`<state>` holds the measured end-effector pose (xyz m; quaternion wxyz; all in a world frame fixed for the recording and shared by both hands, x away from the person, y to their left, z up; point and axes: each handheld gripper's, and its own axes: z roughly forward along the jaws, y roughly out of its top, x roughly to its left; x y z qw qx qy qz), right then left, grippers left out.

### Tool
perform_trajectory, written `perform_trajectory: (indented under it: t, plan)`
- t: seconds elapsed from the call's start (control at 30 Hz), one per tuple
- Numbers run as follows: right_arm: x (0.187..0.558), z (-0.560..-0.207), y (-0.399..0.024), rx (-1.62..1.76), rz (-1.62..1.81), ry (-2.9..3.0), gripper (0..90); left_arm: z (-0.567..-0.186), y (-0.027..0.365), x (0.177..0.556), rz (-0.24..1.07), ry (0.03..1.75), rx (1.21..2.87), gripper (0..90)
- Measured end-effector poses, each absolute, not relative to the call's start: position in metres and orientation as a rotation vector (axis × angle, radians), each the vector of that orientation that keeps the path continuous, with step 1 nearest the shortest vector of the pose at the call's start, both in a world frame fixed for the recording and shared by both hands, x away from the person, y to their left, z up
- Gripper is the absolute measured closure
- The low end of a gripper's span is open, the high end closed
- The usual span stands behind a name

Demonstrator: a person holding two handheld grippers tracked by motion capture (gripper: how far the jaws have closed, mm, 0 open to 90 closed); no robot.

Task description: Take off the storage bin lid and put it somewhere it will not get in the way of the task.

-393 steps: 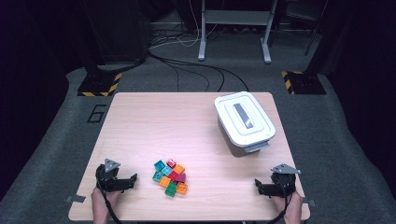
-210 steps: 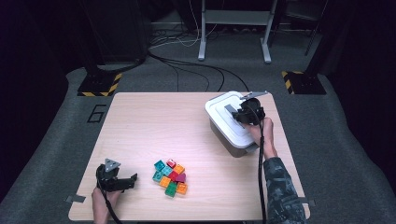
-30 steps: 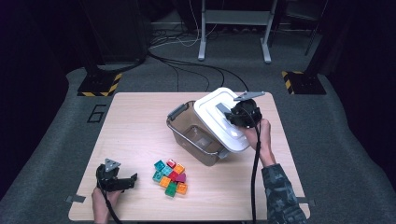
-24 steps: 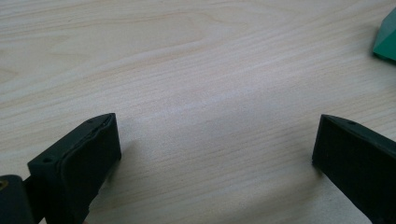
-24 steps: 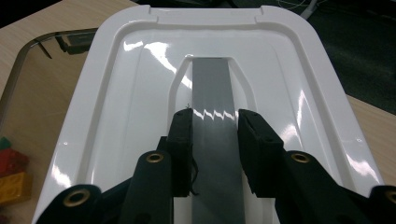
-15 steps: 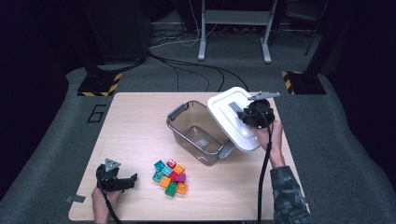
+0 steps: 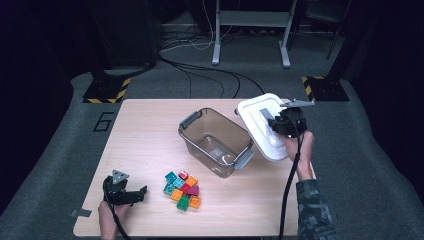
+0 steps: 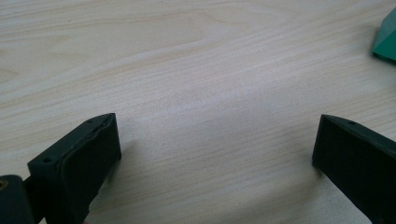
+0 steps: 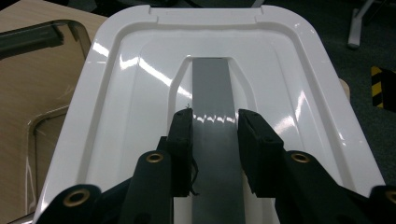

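Your right gripper (image 9: 214, 123) is clamped on the grey handle strip (image 9: 215, 93) of the white plastic lid (image 7: 265, 125). You have carried it right, clear of the clear smoky plastic bin (image 7: 215, 141), now open. Your left gripper (image 7: 131, 195) rests with jaws apart beside the coloured toy bricks (image 7: 182, 190).

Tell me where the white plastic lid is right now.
In the high view, the white plastic lid is held by the right gripper at the table's right edge, beside the open clear bin.

Black hand-held gripper (image 7: 278, 123), grey triangular plate, black cable, camouflage sleeve (image 7: 312, 210)
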<state>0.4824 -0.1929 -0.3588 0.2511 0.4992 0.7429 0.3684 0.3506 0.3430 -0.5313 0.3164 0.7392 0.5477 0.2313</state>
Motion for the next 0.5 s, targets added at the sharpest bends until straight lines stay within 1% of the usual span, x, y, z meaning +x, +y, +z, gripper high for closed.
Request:
perform_trajectory:
  t: [0.5]
  plan:
    - [0.491, -0.382, -0.213, 1.53, 0.939, 1.893, 66.6, -0.531, 0.343, 0.351, 0.609, 1.442, 1.945, 0.9]
